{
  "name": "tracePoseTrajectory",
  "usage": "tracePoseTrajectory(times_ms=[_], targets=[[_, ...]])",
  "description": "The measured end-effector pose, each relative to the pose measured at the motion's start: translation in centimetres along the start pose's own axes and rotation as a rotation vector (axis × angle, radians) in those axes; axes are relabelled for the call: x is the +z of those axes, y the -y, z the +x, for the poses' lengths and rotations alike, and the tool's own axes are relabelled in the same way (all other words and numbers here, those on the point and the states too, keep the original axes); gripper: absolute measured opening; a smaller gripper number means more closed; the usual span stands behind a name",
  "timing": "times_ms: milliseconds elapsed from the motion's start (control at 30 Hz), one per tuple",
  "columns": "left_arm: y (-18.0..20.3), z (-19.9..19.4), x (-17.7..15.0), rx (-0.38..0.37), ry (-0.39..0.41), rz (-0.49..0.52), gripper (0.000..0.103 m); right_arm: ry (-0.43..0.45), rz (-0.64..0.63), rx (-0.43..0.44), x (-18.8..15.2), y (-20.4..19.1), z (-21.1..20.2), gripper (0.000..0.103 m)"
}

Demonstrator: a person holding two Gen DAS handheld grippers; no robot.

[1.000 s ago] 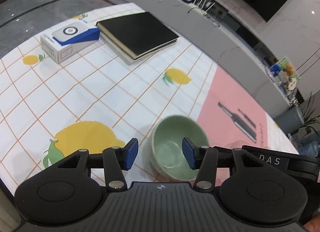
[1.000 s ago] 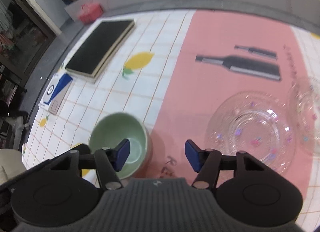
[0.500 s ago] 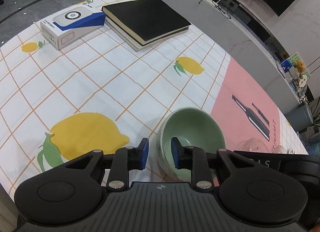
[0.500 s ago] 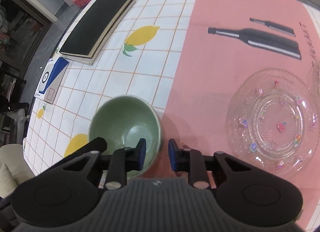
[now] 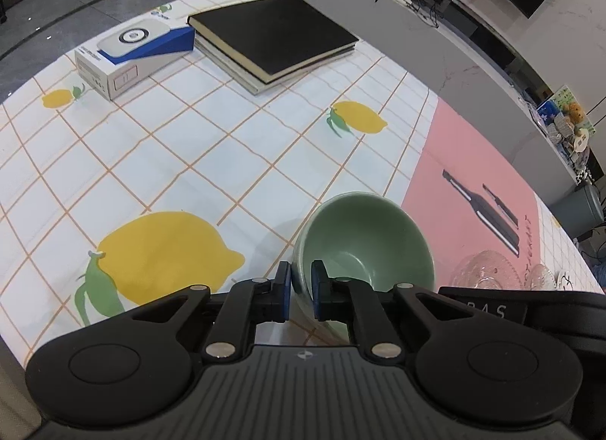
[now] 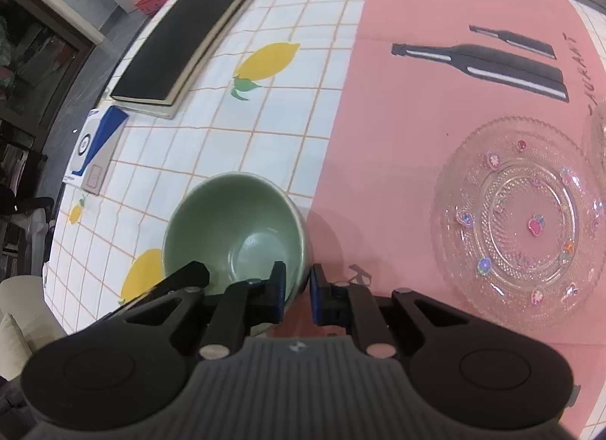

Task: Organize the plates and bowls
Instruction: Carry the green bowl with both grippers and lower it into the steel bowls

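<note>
Green bowl sits on tablecloth at seam between lemon-check part and pink panel. We see left gripper clenched on bowl's near-left rim, jaws just closing, one pad outside wall, one inside. Right gripper clamped on near-right rim same way, jaws just closing too. Clear glass plate lies on pink panel, well right of bowl; second glass piece at frame edge beyond it. Black book and white-blue box far across cloth.
</note>
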State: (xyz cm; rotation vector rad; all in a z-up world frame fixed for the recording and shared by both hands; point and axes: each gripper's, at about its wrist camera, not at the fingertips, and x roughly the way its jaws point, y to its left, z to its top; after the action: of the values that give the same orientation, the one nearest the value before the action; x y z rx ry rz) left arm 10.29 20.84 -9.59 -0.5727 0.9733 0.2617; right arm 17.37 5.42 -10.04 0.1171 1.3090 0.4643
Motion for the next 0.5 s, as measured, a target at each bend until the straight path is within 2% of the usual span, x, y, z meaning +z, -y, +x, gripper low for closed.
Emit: tracePoseTrajectory(times_ms=[500], targets=[[3.4,-7.6,-0.6,-0.041,0.097,0.051,0.011,0.087,-0.002,0.076,-1.9,0.3,-8.8,0.011]])
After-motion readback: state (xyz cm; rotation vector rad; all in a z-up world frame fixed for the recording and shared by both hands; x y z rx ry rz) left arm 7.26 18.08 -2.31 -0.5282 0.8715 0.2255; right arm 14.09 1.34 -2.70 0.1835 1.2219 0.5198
